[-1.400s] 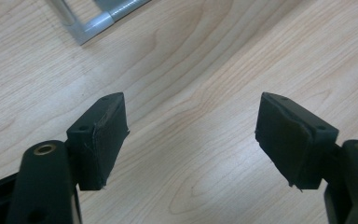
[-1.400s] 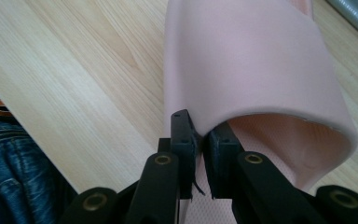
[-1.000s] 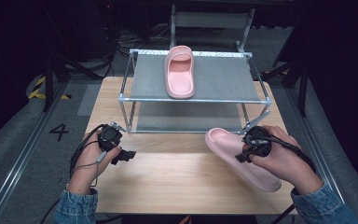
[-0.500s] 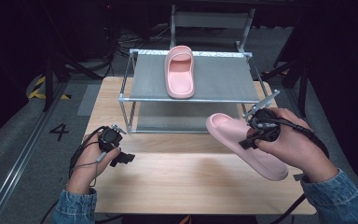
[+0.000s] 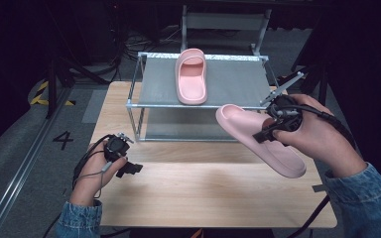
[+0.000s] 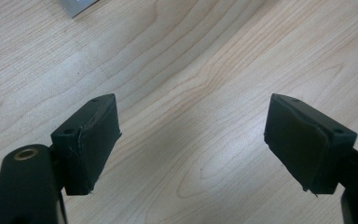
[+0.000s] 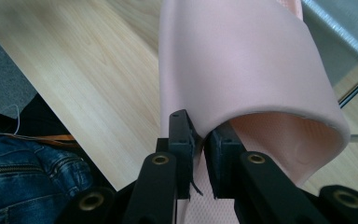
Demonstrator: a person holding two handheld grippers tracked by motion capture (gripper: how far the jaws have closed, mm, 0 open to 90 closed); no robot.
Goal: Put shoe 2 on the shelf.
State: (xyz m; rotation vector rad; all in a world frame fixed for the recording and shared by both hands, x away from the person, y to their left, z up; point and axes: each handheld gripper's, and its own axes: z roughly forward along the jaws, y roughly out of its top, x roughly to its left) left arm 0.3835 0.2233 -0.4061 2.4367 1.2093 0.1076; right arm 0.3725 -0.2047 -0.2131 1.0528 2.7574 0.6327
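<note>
My right gripper [image 5: 273, 130] is shut on the strap edge of a pink slipper [image 5: 258, 136], which hangs in the air over the table's right side, toe toward the shelf. In the right gripper view the jaws pinch the rim of the slipper's strap [image 7: 242, 70], with my right gripper [image 7: 200, 154] closed tight on it. A second pink slipper [image 5: 191, 75] lies on the top of the metal shelf [image 5: 233, 84]. My left gripper [image 5: 129, 168] rests low over the wooden table [image 5: 198, 193] at the left, open, with nothing between its fingers [image 6: 91, 140].
The shelf has a metal frame with a lower level [image 5: 188, 126] under the grey top. Dark floor and cables surround the table. A floor mark "4" [image 5: 63, 140] lies at the left. Bare wood spreads across the table's front.
My right gripper has lifted the slipper off the table and carried it up and toward the shelf. The left gripper has stayed nearly still.
</note>
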